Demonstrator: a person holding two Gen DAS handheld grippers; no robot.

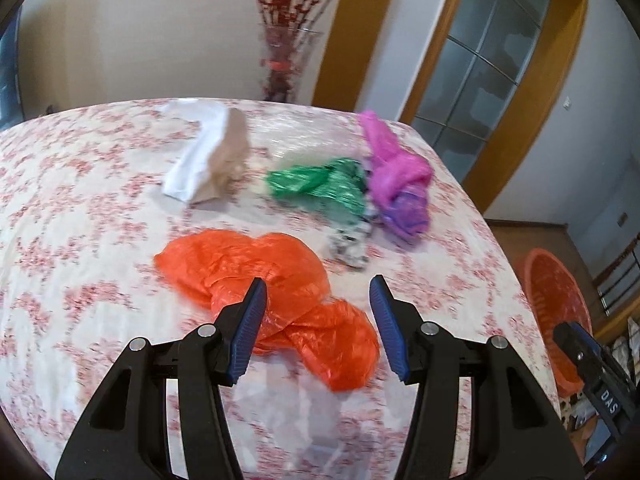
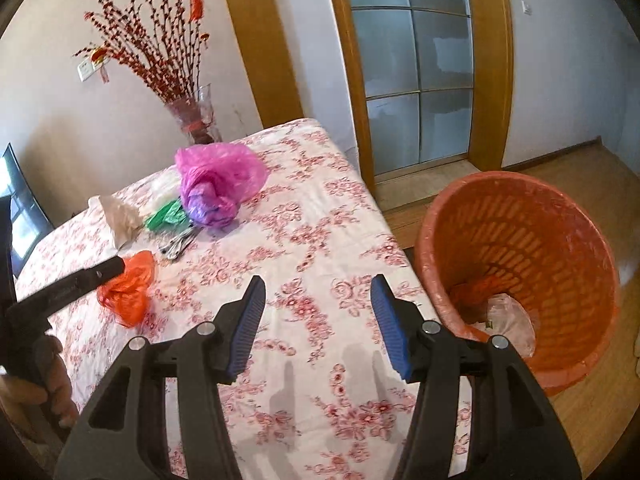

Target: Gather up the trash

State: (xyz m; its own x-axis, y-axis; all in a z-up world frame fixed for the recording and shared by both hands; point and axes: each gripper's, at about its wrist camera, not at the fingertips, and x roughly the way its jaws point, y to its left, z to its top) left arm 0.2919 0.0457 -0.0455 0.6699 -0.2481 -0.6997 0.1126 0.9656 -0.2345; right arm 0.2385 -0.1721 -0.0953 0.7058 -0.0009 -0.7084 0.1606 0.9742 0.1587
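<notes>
Several crumpled bags lie on the floral table [image 1: 80, 208]: an orange bag [image 1: 256, 268], a green bag [image 1: 316, 184], a pink and purple bag [image 1: 396, 176], a white and tan paper wad [image 1: 212, 160] and a patterned scrap [image 1: 348, 244]. My left gripper [image 1: 318, 320] is open, its fingers hovering just over the near end of the orange bag. My right gripper [image 2: 318, 320] is open and empty above the table's right part, next to the orange slatted waste basket [image 2: 520, 264] on the floor. The orange bag [image 2: 128, 288] and pink bag [image 2: 220, 184] also show in the right wrist view.
The basket [image 1: 556, 312] stands off the table's right edge and holds some trash at its bottom [image 2: 504, 312]. A glass vase with red branches [image 2: 192, 116] stands behind the table's far edge. A glazed wooden door [image 2: 416, 60] and wood floor lie to the right.
</notes>
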